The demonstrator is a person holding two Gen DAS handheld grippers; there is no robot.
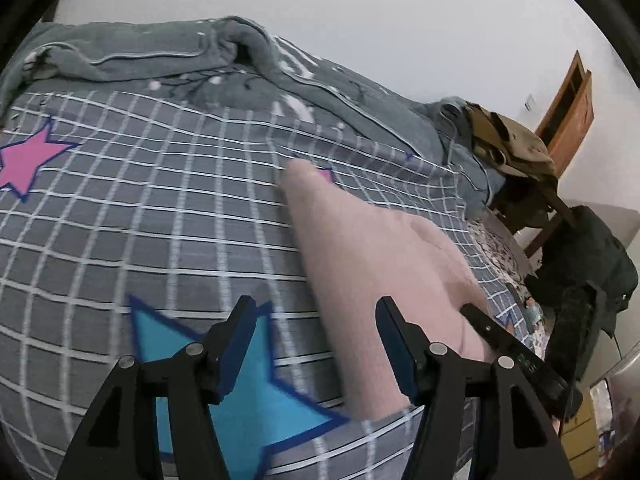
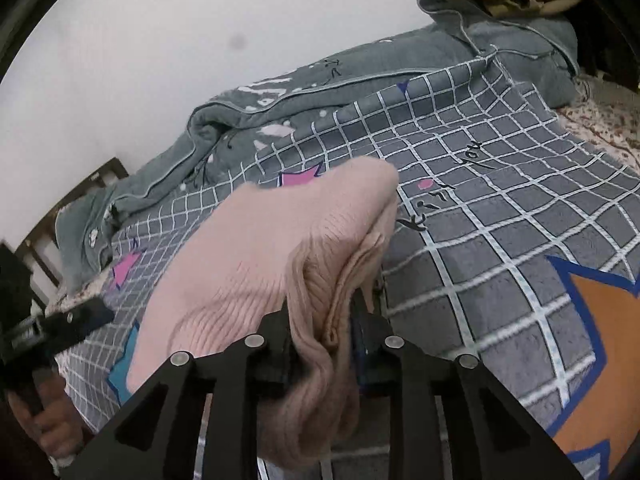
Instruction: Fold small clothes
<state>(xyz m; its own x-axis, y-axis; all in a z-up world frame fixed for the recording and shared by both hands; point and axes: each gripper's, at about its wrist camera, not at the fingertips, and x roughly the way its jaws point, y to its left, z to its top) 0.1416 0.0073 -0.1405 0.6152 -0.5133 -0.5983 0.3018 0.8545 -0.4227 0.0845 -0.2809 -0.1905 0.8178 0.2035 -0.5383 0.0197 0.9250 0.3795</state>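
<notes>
A pink knit garment (image 1: 360, 248) lies on the grey checked bedsheet (image 1: 160, 220), one narrow end stretched away from me. My left gripper (image 1: 316, 316) hovers open over its near left edge; the left finger is above a blue star print, the right finger above the knit, and nothing is pinched. The right gripper (image 1: 492, 328) reaches in on the garment's right side. In the right wrist view, my right gripper (image 2: 326, 320) is shut on a bunched fold of the pink garment (image 2: 248, 264), which hides the pads. The left gripper (image 2: 68, 320) shows at the left edge.
A rumpled grey-green quilt (image 1: 160, 52) runs along the wall side of the bed. Past the bed's right end a chair holds khaki clothes (image 1: 508, 140), with a dark jacket (image 1: 592, 264) and a wooden door (image 1: 568, 108) behind. A hand (image 2: 48, 420) grips the left tool.
</notes>
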